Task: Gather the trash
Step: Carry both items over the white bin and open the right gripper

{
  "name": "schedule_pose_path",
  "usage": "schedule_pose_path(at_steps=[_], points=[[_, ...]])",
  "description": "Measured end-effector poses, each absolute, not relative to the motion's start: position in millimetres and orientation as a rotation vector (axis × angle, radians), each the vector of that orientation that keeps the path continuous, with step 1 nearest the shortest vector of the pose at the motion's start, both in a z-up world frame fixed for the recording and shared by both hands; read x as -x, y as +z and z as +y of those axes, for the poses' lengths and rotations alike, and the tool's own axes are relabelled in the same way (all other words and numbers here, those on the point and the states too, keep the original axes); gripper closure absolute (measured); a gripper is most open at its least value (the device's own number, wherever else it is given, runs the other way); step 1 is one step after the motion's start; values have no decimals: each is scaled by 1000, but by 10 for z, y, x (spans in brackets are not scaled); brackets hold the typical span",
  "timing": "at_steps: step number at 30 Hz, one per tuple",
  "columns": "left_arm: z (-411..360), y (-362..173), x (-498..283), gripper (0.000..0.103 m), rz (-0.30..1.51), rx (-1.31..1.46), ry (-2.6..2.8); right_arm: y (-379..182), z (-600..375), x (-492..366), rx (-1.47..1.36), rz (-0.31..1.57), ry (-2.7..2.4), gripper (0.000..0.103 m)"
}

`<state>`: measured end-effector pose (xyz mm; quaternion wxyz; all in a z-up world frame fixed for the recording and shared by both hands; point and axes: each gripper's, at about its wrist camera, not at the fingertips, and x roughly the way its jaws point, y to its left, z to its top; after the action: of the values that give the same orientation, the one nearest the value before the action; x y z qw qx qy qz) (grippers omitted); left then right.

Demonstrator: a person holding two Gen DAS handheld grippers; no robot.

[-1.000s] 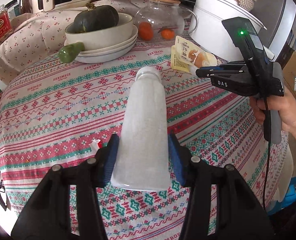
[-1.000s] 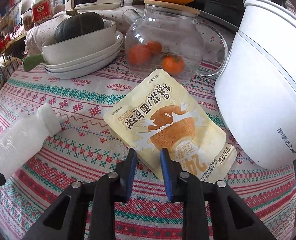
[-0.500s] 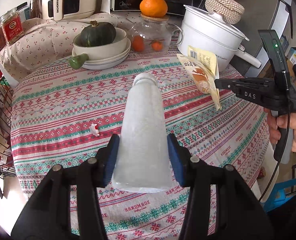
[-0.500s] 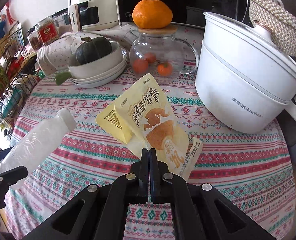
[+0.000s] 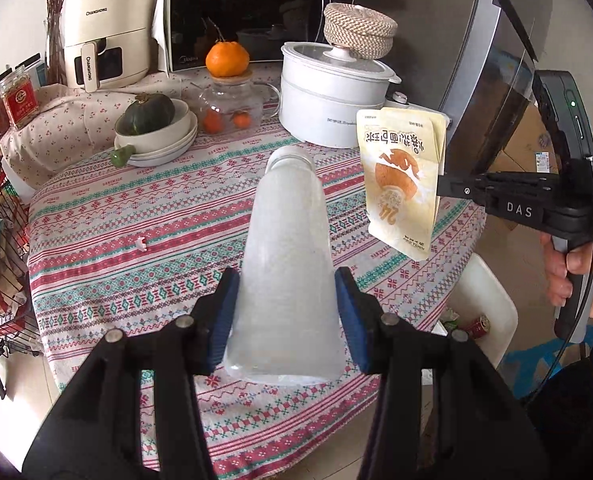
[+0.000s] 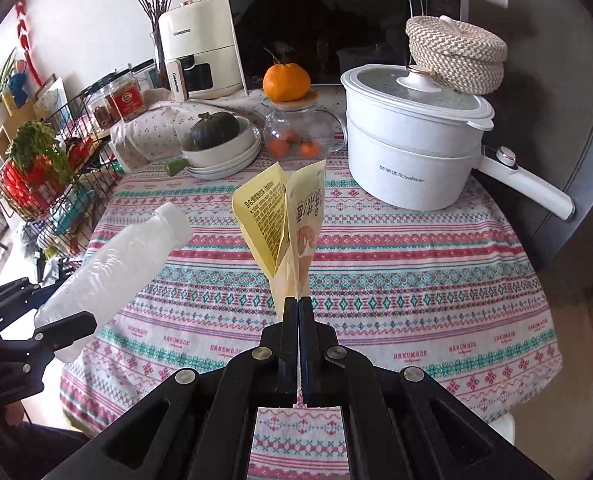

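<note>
Though both aloft, pot (image 6: 412,152) beside pouch (image 6: 296,224).

Frosted white bottle (image 5: 288,264) and yellow snack pouch (image 5: 402,184), apparently empty, aloft above table.

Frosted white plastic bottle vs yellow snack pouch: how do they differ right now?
The frosted white plastic bottle is rigid, round and blank; the yellow snack pouch is flat, printed and folded open at its free end. The left gripper holds the bottle with jaws spread around its wide base; the right gripper pinches the pouch's edge with jaws fully together. Shared: both are lifted clear of the patterned tablecloth.
</note>
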<state>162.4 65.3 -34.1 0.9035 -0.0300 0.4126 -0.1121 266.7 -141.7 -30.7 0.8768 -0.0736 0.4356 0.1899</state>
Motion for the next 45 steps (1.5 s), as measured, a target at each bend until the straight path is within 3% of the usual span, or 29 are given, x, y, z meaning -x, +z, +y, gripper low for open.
schedule_pose_path(at_steps=[18,35,38,40,45], points=[[-437,-439,-1193,53,876,1,-464,-394,-2919,-1598,-69,956,171,102],[-1325,-584,-1055,53,922,-125,-640,-1076,-3868,-1549,-124,1143,-70,101],[-1416,-617,-1054,53,930,-140,-653,-1113,-3952,-1557,-164,1159,-90,96],[-1467,-640,-1063,53,937,-147,-658,-1098,-3983,-1535,-177,1153,-91,84],[-1608,-725,-1098,52,960,-168,-675,-1013,-3998,-1477,-175,1128,-82,76]])
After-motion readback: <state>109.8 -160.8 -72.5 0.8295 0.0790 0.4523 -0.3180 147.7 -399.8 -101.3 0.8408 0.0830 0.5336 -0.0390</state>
